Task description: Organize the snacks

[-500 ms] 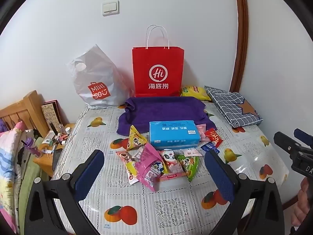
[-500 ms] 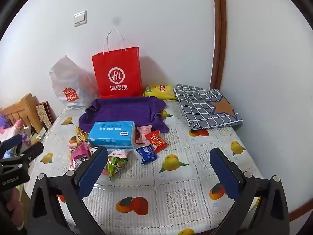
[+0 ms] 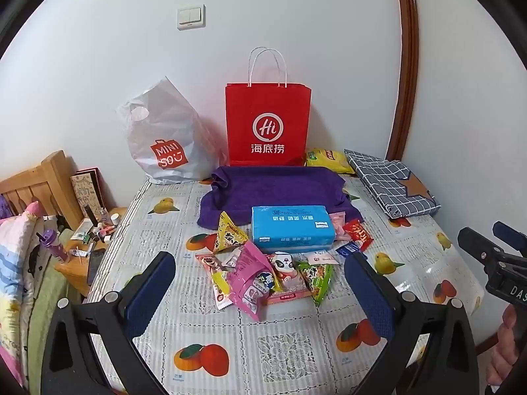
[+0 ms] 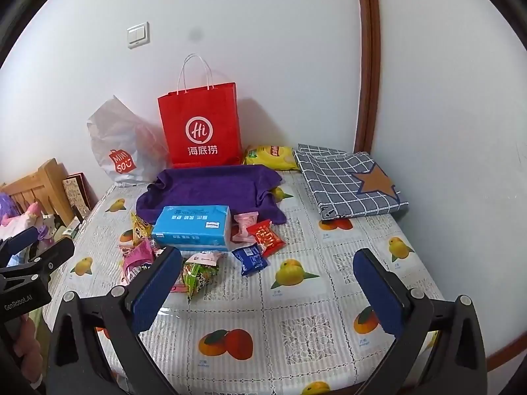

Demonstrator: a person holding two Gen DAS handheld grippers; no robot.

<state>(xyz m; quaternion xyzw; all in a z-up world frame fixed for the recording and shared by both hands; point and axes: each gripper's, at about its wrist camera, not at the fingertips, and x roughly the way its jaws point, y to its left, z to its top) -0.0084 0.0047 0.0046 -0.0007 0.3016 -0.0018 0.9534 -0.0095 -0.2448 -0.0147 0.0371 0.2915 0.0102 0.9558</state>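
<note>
Both sets of jaws spread wide, nothing between them. My left gripper (image 3: 260, 291) hangs above the snack packets (image 3: 263, 273), heaped on the fruit-print tablecloth (image 3: 283, 345) just in front of the blue tissue pack (image 3: 291, 227). My right gripper (image 4: 268, 283) hovers over bare cloth, right of the heap. Purple towel (image 3: 276, 191) behind, red paper bag (image 3: 267, 125) at the wall.

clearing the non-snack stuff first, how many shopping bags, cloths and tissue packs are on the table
shopping bags: 2, a red paper bag and a white plastic bag
cloths: 2, a purple towel and a folded checked cloth
tissue packs: 1, the blue tissue pack
total: 5
</note>
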